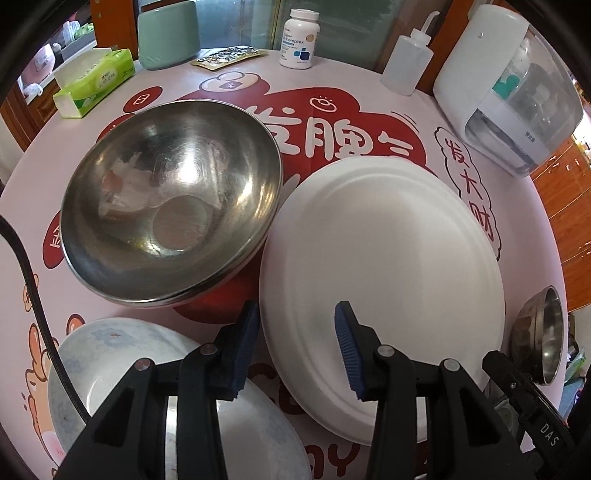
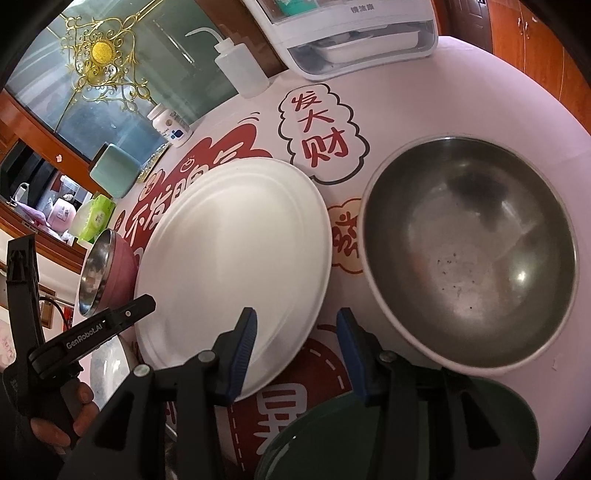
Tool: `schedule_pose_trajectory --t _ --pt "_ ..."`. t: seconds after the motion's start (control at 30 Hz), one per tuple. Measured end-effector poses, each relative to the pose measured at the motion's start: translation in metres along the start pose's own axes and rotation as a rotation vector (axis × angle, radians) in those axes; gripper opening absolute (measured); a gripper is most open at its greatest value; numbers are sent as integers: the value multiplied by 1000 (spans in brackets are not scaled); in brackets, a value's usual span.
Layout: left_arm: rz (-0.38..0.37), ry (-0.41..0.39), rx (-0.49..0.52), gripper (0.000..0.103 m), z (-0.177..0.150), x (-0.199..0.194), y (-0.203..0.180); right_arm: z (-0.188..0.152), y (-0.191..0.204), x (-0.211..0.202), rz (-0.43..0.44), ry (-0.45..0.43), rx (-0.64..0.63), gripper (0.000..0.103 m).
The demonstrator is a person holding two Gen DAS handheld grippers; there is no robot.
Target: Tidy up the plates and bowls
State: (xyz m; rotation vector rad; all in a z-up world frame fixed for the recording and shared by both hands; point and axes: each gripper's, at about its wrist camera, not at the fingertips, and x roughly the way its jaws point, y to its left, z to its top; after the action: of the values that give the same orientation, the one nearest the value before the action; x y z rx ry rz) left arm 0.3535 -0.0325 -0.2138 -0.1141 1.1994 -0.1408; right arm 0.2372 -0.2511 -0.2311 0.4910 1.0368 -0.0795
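Note:
A white plate lies in the middle of the table; it also shows in the right wrist view. A steel bowl with a pink outside sits to its left, seen small in the right wrist view. A second steel bowl with a white outside sits to the plate's right, seen small in the left wrist view. A blue-patterned white bowl lies under my left gripper. A dark green plate lies under my right gripper. My left gripper is open and empty over the white plate's near-left edge. My right gripper is open and empty beside the plate's near-right edge.
At the table's far side stand a white appliance, a squeeze bottle, a pill bottle, a foil blister pack, a green container and a tissue box. The left gripper's body shows in the right wrist view.

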Motion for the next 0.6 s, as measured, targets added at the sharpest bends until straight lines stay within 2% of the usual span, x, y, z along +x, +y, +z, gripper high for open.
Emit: schedule_pose_trajectory --t 0.27,0.33,0.5,0.6 --pt "33 6 13 38 1 4 -2 1 -3 2 13 -5 -3 34" --pt "31 6 13 37 1 4 -2 1 -3 4 19 0 -8 25" --pt "39 10 24 34 0 4 -2 1 -2 4 28 -1 -7 24" --pt "17 9 12 31 -1 3 1 1 -4 3 28 2 7 23"
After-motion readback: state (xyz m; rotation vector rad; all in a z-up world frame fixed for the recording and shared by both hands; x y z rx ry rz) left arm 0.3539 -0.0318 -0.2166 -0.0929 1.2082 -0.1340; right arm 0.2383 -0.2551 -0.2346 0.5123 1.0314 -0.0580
